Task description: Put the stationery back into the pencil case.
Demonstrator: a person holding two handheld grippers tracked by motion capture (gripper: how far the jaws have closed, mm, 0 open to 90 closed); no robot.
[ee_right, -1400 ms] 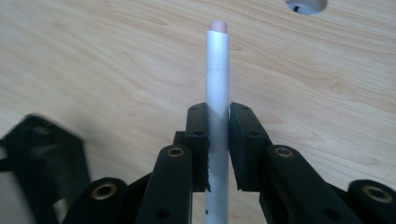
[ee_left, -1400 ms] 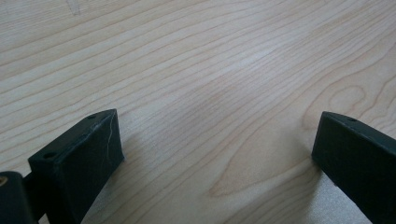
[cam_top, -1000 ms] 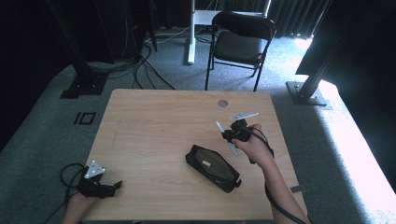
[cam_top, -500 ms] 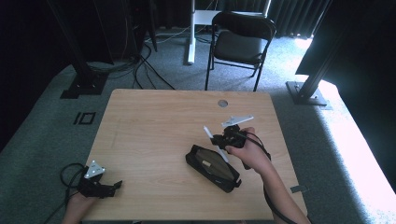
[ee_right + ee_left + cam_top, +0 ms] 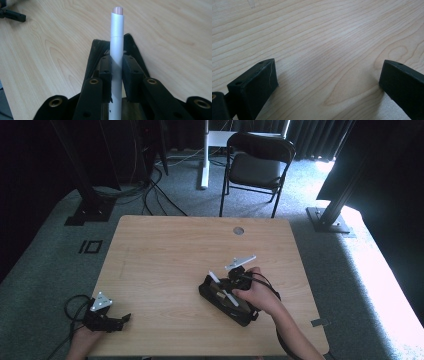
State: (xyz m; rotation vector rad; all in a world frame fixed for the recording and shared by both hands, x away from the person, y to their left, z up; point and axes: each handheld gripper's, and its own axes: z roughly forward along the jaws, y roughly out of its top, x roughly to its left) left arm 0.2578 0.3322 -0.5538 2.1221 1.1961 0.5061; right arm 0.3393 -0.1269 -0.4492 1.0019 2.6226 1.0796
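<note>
Since the earlier frames the right gripper (image 5: 226, 289) has travelled from open table toward the near side and now hangs directly over the black case (image 5: 227, 300), carrying a white pen (image 5: 116, 50) with it; the left gripper (image 5: 117, 320) has kept its place at the near left corner. Right gripper's jaws are clenched on the pen, pads pressing its barrel from both sides in the right gripper view, with the pinkish tip sticking out past them. Beneath the pen, same view, the case lies open-mouthed, its dark rim showing either side of the barrel. From the high view the pen crosses above the case at a slant. Case sits on the near right part of the table (image 5: 165, 255), at an angle, not far from the near edge, and set in from the right edge. Left gripper's jaws stand wide apart with nothing but bare wood between them, resting low by the near left edge. Wide open wood lies between the two grippers and across the whole far half, broken by a single round grommet (image 5: 238, 230) near the far edge. Count: two grippers, one pen, one case, one table, one folding chair (image 5: 257, 167) beyond the far edge.
</note>
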